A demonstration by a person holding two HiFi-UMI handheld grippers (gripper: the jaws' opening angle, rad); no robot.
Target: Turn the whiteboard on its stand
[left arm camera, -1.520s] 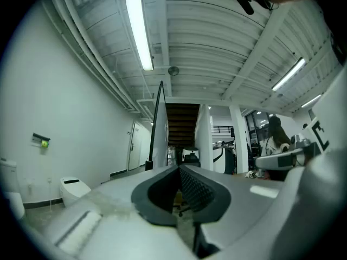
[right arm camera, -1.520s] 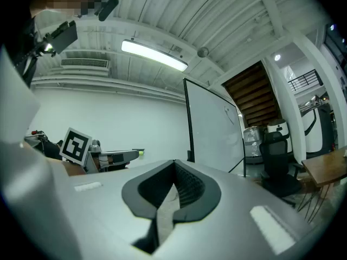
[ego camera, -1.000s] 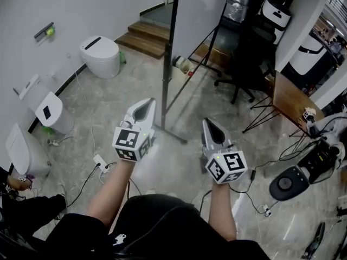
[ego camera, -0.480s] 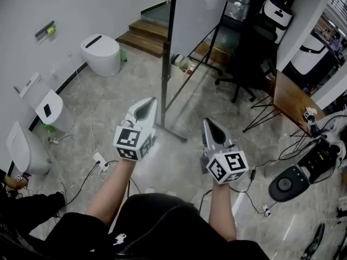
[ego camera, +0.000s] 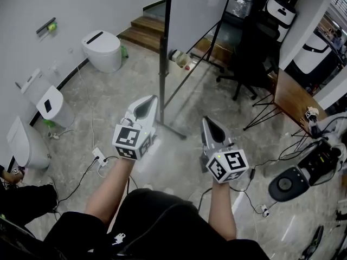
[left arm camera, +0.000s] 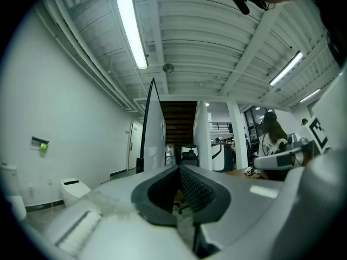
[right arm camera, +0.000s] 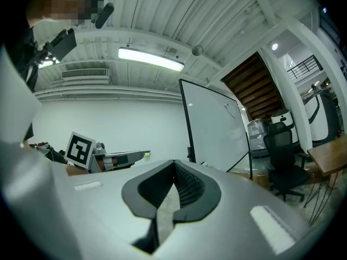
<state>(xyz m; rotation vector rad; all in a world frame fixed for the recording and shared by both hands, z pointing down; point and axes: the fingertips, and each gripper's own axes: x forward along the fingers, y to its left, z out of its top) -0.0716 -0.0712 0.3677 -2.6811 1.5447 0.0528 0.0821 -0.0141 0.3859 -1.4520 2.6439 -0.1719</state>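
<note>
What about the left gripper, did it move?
No. The left gripper still hovers just right of the power strip on the floor, short of the whiteboard stand.

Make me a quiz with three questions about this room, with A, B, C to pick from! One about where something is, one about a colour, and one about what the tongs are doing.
1. Where is the whiteboard?
A. Behind the person.
B. Ahead of the person, upright.
C. Flat on the floor.

2. What colour is the office chair?
A. Red.
B. Yellow.
C. Black.

3. How are the left tongs?
A. Shut, with nothing in them.
B. Wide open.
C. Gripping the whiteboard's pole.

Answers: 1 B, it rises upright ahead of the person's arms. 2 C, its back and legs show black. 3 A, the tips meet with nothing between them.
</note>
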